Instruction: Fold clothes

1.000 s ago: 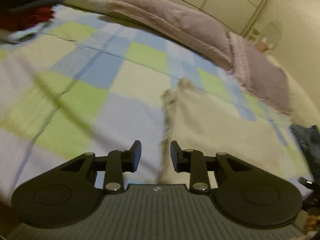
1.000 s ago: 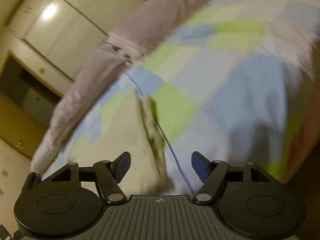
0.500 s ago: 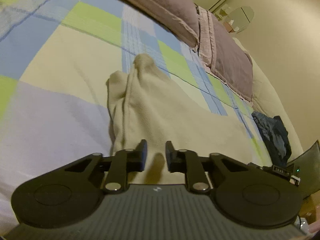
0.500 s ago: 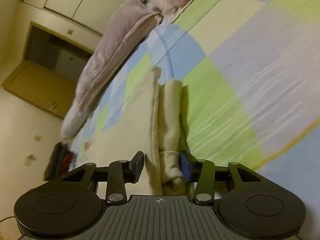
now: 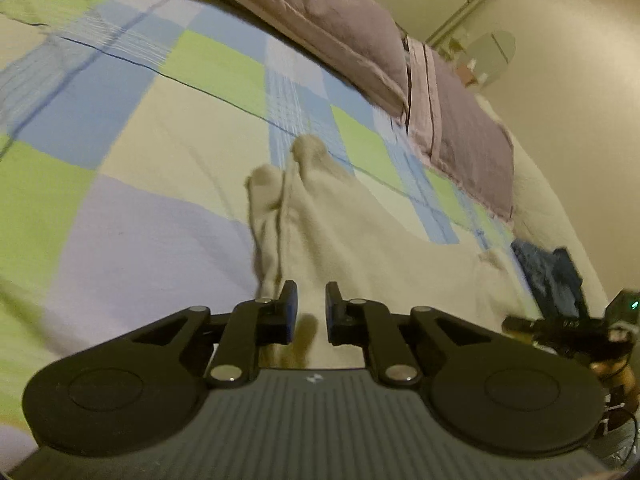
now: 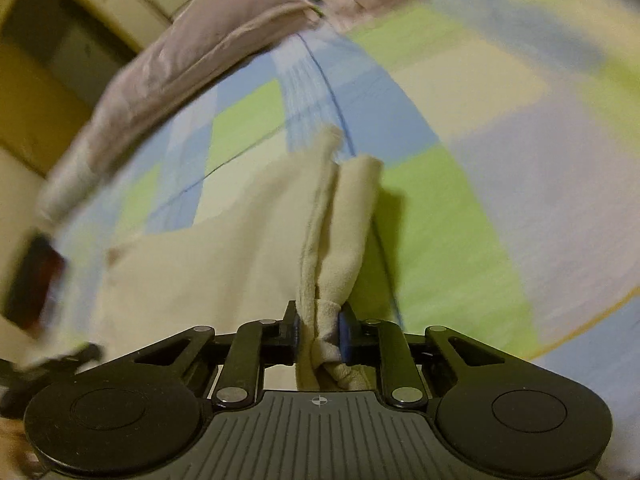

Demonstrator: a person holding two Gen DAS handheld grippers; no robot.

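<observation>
Bunching between right tool (image 6: 319, 332) jaws: cream garment (image 6: 224, 256) | left tool (image 5: 307, 312) above it

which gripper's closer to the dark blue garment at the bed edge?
Left, likely. The dark blue garment lies ahead-right of the left gripper; the right gripper, clamping the cream cloth, doesn't show it.

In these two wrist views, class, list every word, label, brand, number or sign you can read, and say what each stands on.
No readable words or numbers in either view.
Small white logo mark on the left gripper's ribbed grey body: a symbol, no letters.
Small crosshair mark on the right gripper's ribbed grey body: a symbol, no letters.
Tiny pale marks on the black device with the green light: too small to read.
</observation>
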